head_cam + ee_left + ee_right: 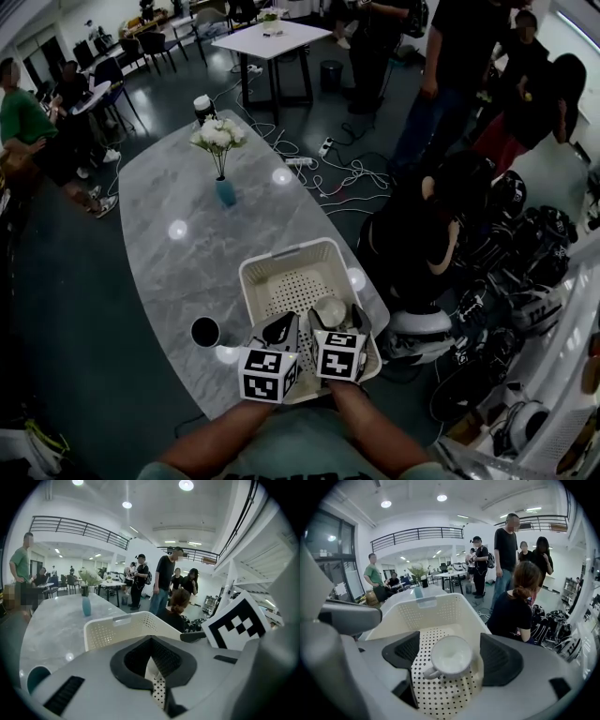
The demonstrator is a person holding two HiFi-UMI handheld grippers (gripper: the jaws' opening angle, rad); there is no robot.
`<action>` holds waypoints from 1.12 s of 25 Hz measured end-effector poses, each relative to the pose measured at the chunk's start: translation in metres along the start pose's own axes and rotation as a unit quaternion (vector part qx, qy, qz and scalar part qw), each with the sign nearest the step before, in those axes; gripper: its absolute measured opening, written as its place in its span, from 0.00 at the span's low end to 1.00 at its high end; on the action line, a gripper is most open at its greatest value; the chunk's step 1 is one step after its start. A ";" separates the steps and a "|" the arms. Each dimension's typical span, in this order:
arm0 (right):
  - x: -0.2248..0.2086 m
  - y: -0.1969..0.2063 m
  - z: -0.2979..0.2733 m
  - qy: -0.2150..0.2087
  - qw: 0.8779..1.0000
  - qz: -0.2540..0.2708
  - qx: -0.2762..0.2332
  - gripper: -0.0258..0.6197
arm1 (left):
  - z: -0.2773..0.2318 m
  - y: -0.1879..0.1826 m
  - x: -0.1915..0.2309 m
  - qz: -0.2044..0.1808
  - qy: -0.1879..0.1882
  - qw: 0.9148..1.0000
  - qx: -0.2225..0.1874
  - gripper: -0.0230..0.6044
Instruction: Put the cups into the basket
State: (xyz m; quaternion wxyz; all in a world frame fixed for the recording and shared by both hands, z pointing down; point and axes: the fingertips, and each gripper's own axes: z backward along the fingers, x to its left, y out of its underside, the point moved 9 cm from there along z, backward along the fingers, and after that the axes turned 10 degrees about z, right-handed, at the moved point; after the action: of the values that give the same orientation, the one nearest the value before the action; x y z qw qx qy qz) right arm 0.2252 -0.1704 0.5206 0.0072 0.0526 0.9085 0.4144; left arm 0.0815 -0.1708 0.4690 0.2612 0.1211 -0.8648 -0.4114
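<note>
Two cups matter here. The white cup (449,654) sits on the basket's (440,609) perforated floor, mouth up and tipped a little toward me, its handle to the near left. My right tongs (337,323) hang over it with the jaws wide apart, one on each side of the cup and neither gripping it, so I judge this one delivered.

The dark cup (204,331) stands upright on the tabletop (169,187), just beside the basket's left wall. My left tongs (154,677) are over the basket's near edge, jaws together or nearly so, with nothing between them.

I expect the dark cup to be light, rigid and glazed, so slippery under the pads and liable to chip if dropped. I would pinch it across the wall at the rim, one jaw inside and one outside, not by any thin handle.
</note>
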 end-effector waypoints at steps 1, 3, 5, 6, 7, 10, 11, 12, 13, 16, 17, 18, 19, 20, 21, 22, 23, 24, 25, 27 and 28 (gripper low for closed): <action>-0.001 -0.001 0.005 0.007 1.000 0.002 -0.008 0.64 | 0.003 0.000 0.000 -0.001 0.002 1.000 -0.002 0.04; 0.001 -0.003 0.017 0.014 1.000 0.003 -0.022 0.64 | 0.010 0.000 0.002 -0.004 0.005 1.000 -0.006 0.04; 0.007 -0.005 0.029 0.011 0.999 0.002 -0.033 0.64 | 0.017 0.001 0.004 -0.007 0.007 1.000 -0.009 0.04; 0.011 -0.006 0.035 0.009 0.999 0.004 -0.038 0.64 | 0.021 0.001 0.006 -0.007 0.008 1.000 -0.011 0.04; 0.015 -0.006 0.041 0.006 0.999 0.006 -0.043 0.64 | 0.025 0.002 0.006 -0.008 0.009 1.000 -0.012 0.04; 0.028 -0.005 0.060 0.000 0.998 0.014 -0.056 0.64 | 0.036 0.005 0.009 -0.011 0.011 1.000 -0.015 0.04; 0.033 -0.004 0.066 0.000 0.998 0.017 -0.061 0.63 | 0.040 0.006 0.011 -0.012 0.012 1.000 -0.016 0.04; 0.037 -0.004 0.072 0.002 0.998 0.020 -0.066 0.61 | 0.044 0.007 0.012 -0.014 0.013 1.000 -0.017 0.04; 0.042 -0.003 0.078 0.005 0.997 0.024 -0.072 0.53 | 0.048 0.009 0.014 -0.015 0.014 1.000 -0.018 0.04; 0.054 0.000 0.095 0.014 0.996 0.033 -0.086 0.31 | 0.060 0.014 0.017 -0.020 0.018 0.999 -0.023 0.04; 0.058 0.002 0.100 0.015 0.995 0.035 -0.089 0.26 | 0.065 0.016 0.017 -0.021 0.020 0.999 -0.024 0.04; 0.062 0.004 0.105 0.016 0.995 0.036 -0.092 0.20 | 0.070 0.017 0.018 -0.023 0.022 0.999 -0.026 0.04; 0.066 0.005 0.110 0.017 0.995 0.038 -0.095 0.16 | 0.075 0.019 0.019 -0.024 0.024 0.999 -0.028 0.04; 0.070 0.007 0.115 0.017 0.994 0.039 -0.098 0.12 | 0.080 0.020 0.020 -0.025 0.026 0.999 -0.030 0.04; 0.075 0.008 0.119 0.017 0.994 0.040 -0.100 0.10 | 0.086 0.021 0.021 -0.027 0.027 0.999 -0.032 0.04; 0.079 0.010 0.124 0.017 0.994 0.041 -0.102 0.09 | 0.091 0.023 0.022 -0.028 0.029 0.999 -0.033 0.04; 0.084 0.013 0.128 0.017 0.994 0.043 -0.103 0.08 | 0.097 0.025 0.023 -0.029 0.031 0.999 -0.035 0.04; 0.089 0.016 0.132 0.016 0.994 0.044 -0.102 0.08 | 0.103 0.028 0.025 -0.029 0.032 0.998 -0.036 0.04; 0.095 0.020 0.136 0.014 0.994 0.045 -0.102 0.07 | 0.109 0.031 0.027 -0.030 0.034 0.998 -0.037 0.04; 0.106 0.028 0.143 0.011 0.994 0.045 -0.102 0.07 | 0.122 0.039 0.031 -0.031 0.036 0.998 -0.040 0.04; 0.111 0.031 0.147 0.011 0.994 0.047 -0.102 0.07 | 0.129 0.042 0.033 -0.031 0.037 0.998 -0.041 0.04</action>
State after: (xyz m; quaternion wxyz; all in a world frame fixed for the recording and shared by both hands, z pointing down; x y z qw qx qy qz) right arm 0.1258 -0.0283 0.4512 -0.0171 0.0894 0.8582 0.5051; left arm -0.0172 -0.0749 0.4457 0.2852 0.1518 -0.8328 -0.4496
